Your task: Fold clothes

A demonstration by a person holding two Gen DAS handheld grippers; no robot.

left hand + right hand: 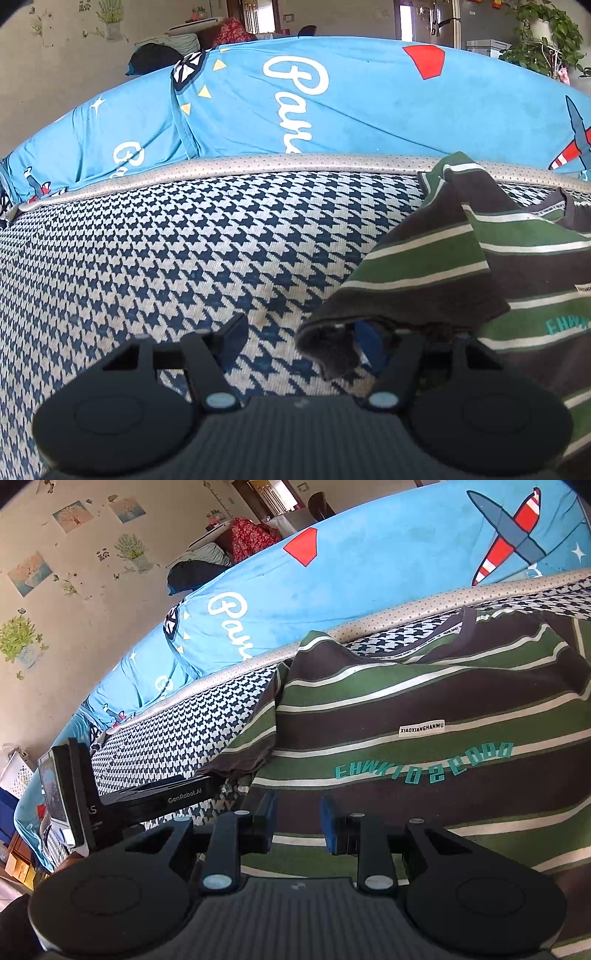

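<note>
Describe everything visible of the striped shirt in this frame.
The striped shirt is soft knit with dark grey and green bands split by thin white lines, teal lettering across the chest and a small white label. It lies front-up on the houndstooth cover, neck toward the blue cushion. Its sleeve is folded over, the cuff draped over one finger of the left gripper.

1. A blue quilt [369, 110] printed with white script and red planes is lying heaped behind the work surface.
2. Flower stickers [22, 638] are dotting the beige wall.
3. A leafy potted plant [543, 37] is standing at the far right.
</note>
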